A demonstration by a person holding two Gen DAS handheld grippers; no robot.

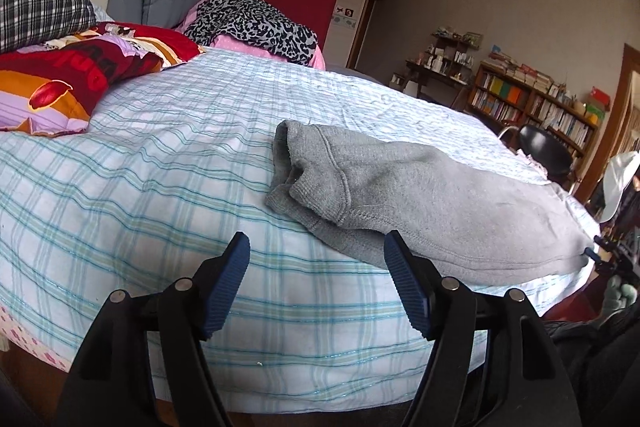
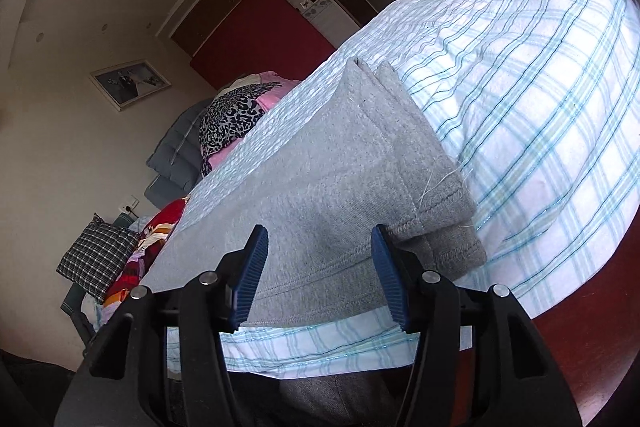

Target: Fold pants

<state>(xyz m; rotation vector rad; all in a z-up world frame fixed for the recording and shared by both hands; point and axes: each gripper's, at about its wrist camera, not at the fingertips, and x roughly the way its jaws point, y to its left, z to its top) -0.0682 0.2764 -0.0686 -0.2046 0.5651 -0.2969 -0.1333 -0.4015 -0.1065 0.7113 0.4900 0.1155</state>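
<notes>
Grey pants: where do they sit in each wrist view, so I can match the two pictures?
Left wrist view: the grey pants lie right of centre on the checked sheet, reaching the right bed edge.
Right wrist view: the grey pants fill the centre, just ahead of the open jaws.
Shared landmark: the leopard-print cloth beyond them.

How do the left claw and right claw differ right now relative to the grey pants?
The left claw sits over bare plaid sheet, the grey pants only behind its right finger. The right claw straddles the pants' hem edge, with grey fabric showing between its fingers. The left view is roughly level; the right view is rolled. Both claws are open, gripping nothing.
</notes>
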